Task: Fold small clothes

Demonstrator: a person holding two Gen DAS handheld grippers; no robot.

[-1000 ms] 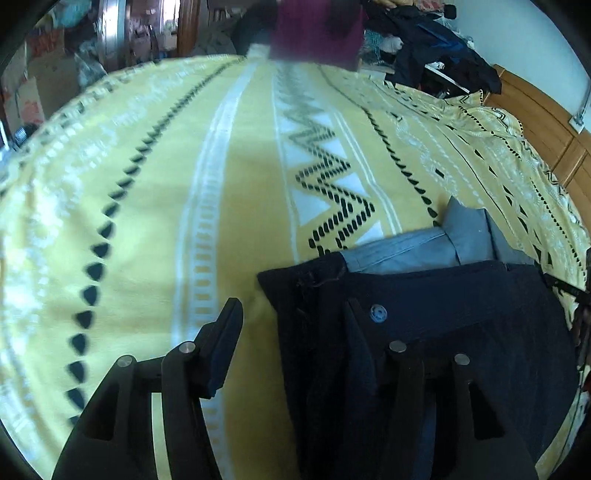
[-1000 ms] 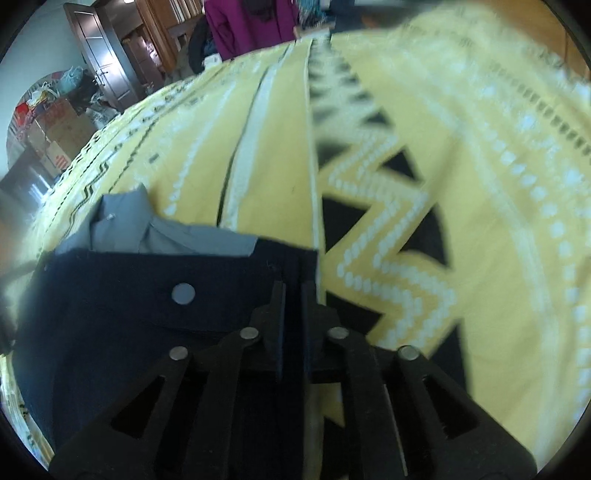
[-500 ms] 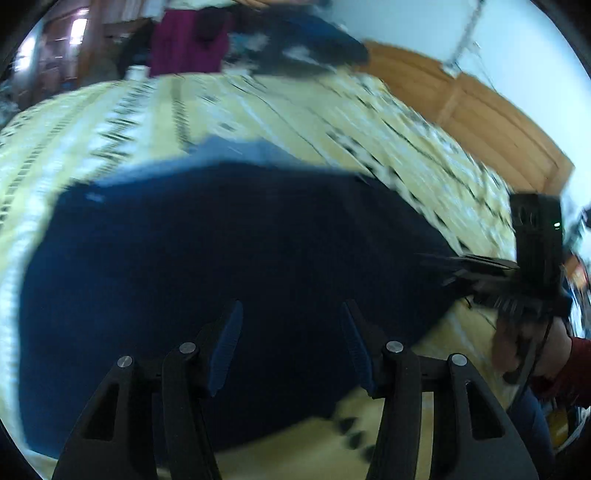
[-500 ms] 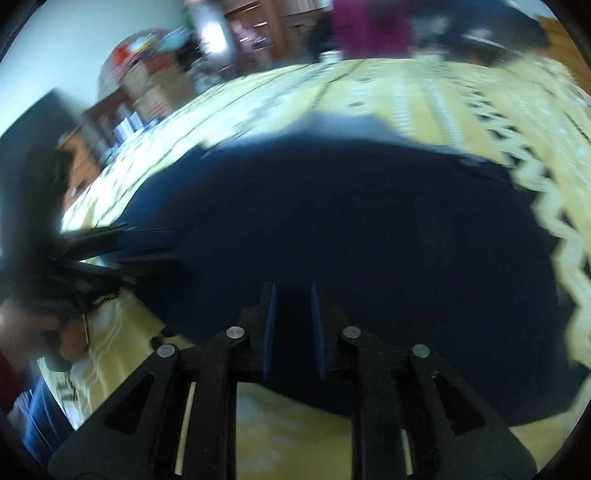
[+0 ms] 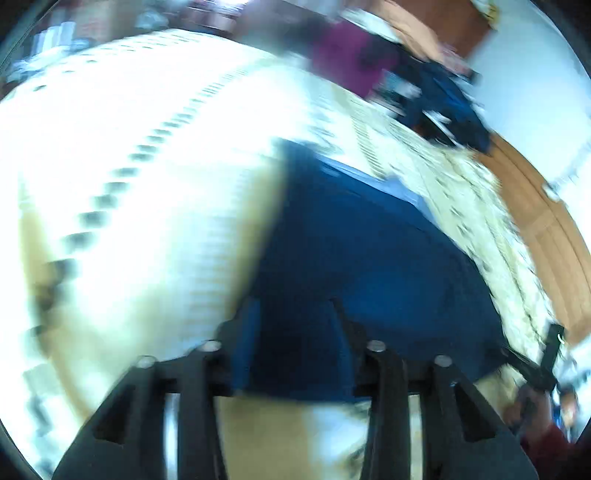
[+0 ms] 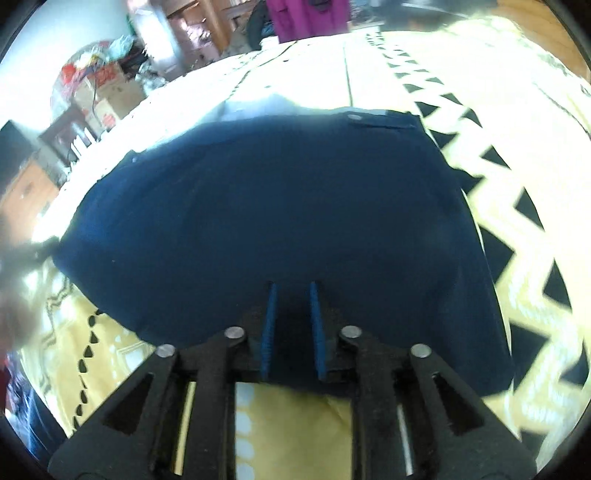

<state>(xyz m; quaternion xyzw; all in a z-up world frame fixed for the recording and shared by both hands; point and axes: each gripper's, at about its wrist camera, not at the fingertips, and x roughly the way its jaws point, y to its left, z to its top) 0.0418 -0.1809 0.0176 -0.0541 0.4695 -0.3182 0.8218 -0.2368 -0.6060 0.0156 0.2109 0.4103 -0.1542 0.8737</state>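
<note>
A dark navy garment (image 6: 277,206) lies flat on the yellow patterned bedspread (image 6: 517,221), with a silver button (image 6: 355,117) at its far edge and grey fabric (image 6: 258,107) showing beyond it. My right gripper (image 6: 293,299) hovers over the near hem, its blue pads a narrow gap apart with nothing pinched. The left wrist view is blurred. There the same navy garment (image 5: 362,266) fills the middle. My left gripper (image 5: 293,314) stands open astride its near edge. The other gripper (image 5: 550,354) shows as a black shape at the lower right.
A magenta garment (image 6: 306,14) and a pile of dark clothes (image 5: 443,107) sit past the bed's far end. A wooden headboard (image 5: 546,229) runs along one side. Boxes and clutter (image 6: 99,85) stand beyond the bed's other side. A hand (image 5: 528,406) appears at the lower right.
Both grippers have drawn back from the buttoned waist end to the garment's near hem. The right gripper's pads have spread apart. The left view has swung left and blurred.
</note>
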